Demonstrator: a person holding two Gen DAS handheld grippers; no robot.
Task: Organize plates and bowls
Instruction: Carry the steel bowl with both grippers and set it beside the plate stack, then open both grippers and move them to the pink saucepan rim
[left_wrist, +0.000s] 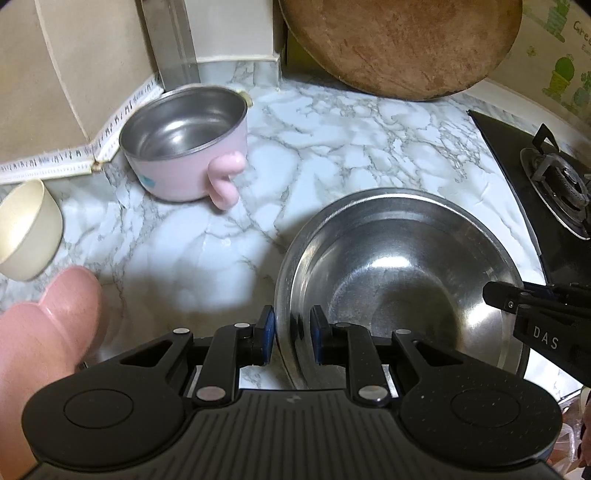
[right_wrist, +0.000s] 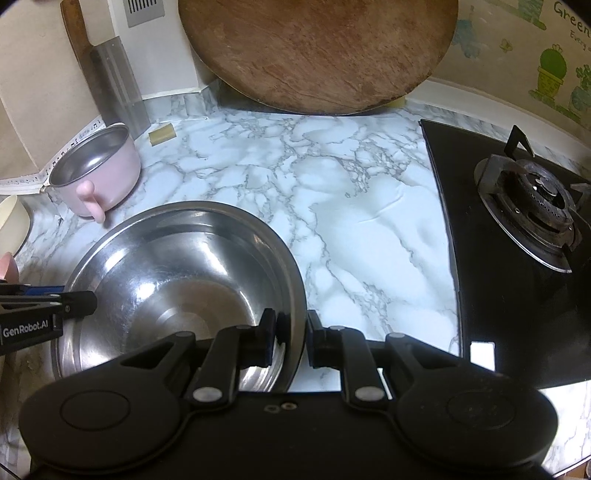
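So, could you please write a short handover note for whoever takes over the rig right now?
Left gripper: shut on the left rim of the large steel bowl.
Right gripper: shut on the opposite rim of the same bowl, so both hold it.
Whether the bowl rests on the marble counter or hangs just above it cannot be told.
Pink steel-lined bowl stands upright by the back-left corner; cream bowl sits at the left edge, apart from it.
Done: nothing nested yet, each bowl is separate.
Left: probably gather the bowls together, keeping off the gas stove.
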